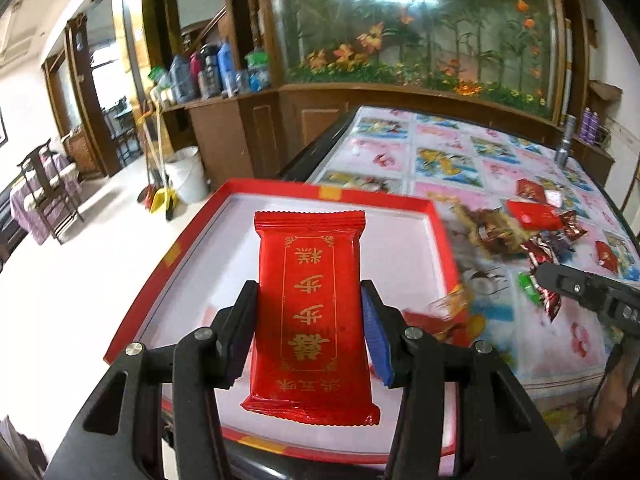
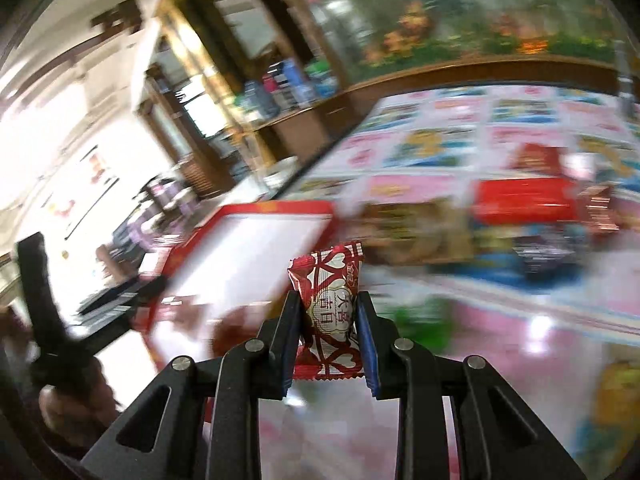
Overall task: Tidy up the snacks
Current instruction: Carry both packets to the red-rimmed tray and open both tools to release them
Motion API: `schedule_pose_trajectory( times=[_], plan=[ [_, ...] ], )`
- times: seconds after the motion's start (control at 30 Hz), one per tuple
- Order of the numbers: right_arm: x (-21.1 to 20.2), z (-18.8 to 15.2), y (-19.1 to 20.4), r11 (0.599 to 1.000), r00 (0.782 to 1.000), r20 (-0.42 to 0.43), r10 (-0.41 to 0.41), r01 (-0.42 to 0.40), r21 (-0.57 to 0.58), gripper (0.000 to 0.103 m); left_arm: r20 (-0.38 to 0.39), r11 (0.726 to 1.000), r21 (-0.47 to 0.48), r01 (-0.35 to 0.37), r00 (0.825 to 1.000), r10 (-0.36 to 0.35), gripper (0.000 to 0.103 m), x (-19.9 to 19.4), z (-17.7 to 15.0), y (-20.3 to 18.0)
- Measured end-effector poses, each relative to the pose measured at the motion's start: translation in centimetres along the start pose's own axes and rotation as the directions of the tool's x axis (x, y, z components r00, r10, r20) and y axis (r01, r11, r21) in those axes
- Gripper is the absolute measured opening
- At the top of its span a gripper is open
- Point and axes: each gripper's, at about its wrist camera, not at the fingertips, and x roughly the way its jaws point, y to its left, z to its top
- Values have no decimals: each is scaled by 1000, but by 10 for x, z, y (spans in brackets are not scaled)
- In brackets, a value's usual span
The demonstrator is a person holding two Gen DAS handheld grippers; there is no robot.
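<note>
Legible print found on two wrappers only. Red snack packet (image 1: 310, 320), clamped in the left tool (image 1: 310, 312) above the red tray (image 1: 400, 200): gold Chinese characters inside a gold frame, seen upside down; "步步" and "糕" made out, the largest character not resolved, a smaller line at the near end unclear. Red-and-white heart-pattern candy (image 2: 330, 312), clamped in the right tool (image 2: 328, 320): "大喜吉日" on its white centre badge. Print on packets farther right on the counter (image 1: 500, 148) too blurred to read.

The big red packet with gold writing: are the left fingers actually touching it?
Touching. In the left wrist view both fingers of the left gripper press the sides of the big red packet, held above the red-rimmed tray.
</note>
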Motion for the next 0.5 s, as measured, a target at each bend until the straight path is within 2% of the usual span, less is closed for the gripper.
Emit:
schedule_pose_trajectory(
  times=[0.2, 0.37, 0.5],
  plan=[
    [47, -4, 66, 991, 993, -74, 90, -97, -92, 27, -53, 998, -47, -44, 998, 41, 48, 12, -14, 29],
    [75, -10, 103, 981, 988, -127, 85, -105, -160, 30, -65, 995, -67, -69, 996, 64, 49, 13, -18, 41],
    [75, -11, 117, 975, 989, -120, 87, -109, -193, 39, -59, 994, -61, -88, 995, 85, 58, 11, -19, 41]
  ],
)
